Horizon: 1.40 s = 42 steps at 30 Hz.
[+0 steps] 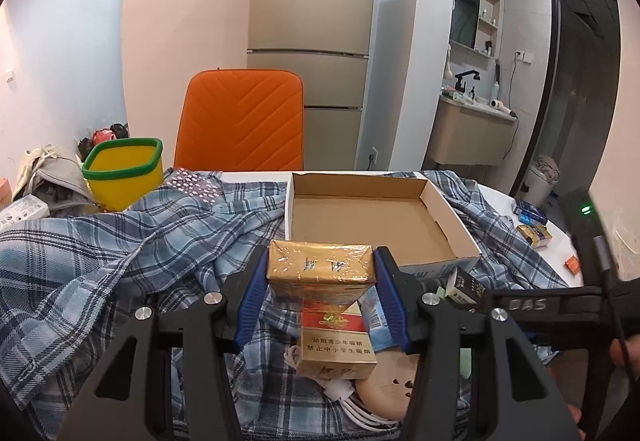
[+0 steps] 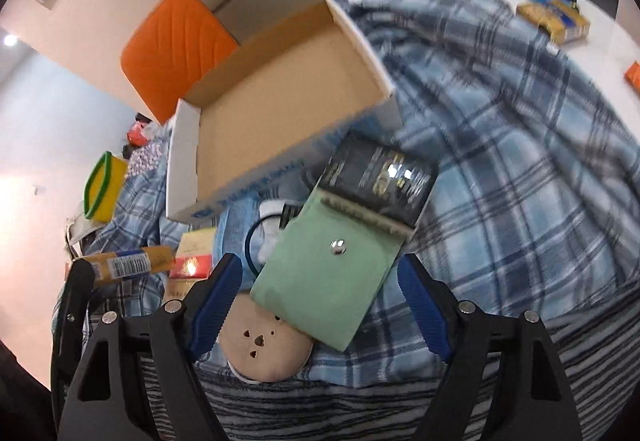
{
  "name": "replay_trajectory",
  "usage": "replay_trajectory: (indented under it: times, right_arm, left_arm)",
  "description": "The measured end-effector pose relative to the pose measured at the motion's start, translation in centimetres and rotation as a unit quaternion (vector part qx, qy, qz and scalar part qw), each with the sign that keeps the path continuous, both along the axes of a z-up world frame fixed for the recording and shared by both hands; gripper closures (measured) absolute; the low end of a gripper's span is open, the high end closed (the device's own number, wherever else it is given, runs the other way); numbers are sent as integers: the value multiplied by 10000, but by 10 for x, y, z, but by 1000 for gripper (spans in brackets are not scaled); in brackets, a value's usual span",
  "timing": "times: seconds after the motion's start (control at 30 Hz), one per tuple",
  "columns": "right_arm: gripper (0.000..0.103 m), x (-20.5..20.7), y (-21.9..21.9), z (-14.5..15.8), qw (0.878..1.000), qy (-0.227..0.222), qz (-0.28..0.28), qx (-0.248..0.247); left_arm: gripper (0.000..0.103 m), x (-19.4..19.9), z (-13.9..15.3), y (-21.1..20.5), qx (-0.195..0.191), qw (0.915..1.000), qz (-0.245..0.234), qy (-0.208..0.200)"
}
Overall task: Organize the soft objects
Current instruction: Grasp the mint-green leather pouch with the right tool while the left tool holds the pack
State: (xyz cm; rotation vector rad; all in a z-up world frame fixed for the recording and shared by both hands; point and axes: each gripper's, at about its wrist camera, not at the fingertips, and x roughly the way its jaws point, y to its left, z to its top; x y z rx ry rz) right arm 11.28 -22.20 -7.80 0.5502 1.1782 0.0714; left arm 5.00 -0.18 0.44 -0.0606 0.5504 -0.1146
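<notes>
My left gripper (image 1: 321, 283) is shut on a gold cigarette pack (image 1: 320, 267) and holds it above a red and gold pack (image 1: 336, 341) lying on the blue plaid shirt (image 1: 120, 249). An open cardboard box (image 1: 372, 221) stands just beyond. My right gripper (image 2: 320, 305) is open and empty, its fingers on either side of a green snap pouch (image 2: 332, 273). A black pack (image 2: 380, 181) lies at the pouch's far end. A round beige object (image 2: 268, 353) lies under the pouch. The box (image 2: 280, 101) and the held gold pack (image 2: 128, 263) also show in the right wrist view.
A yellow bin with a green rim (image 1: 124, 171) stands at the left. An orange chair (image 1: 240, 125) is behind the table. Blue and gold packs (image 1: 530, 225) lie on the white table at the right. A white cable (image 1: 360, 409) lies near the beige object.
</notes>
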Motion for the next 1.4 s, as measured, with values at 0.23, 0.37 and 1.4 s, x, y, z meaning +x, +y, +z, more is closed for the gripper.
replay_trajectory:
  times: [0.23, 0.37, 1.4]
  right_arm:
    - [21, 10, 11, -23, 9984, 459, -316, -1]
    - [21, 15, 22, -21, 9977, 408, -479, -240]
    - [26, -57, 24, 28, 9752, -975, 1434, -1378]
  left_arm:
    - [52, -1, -5, 3, -42, 10000, 47, -12]
    - [52, -1, -5, 3, 45, 10000, 53, -28]
    - [52, -19, 8, 0, -92, 9997, -78, -209]
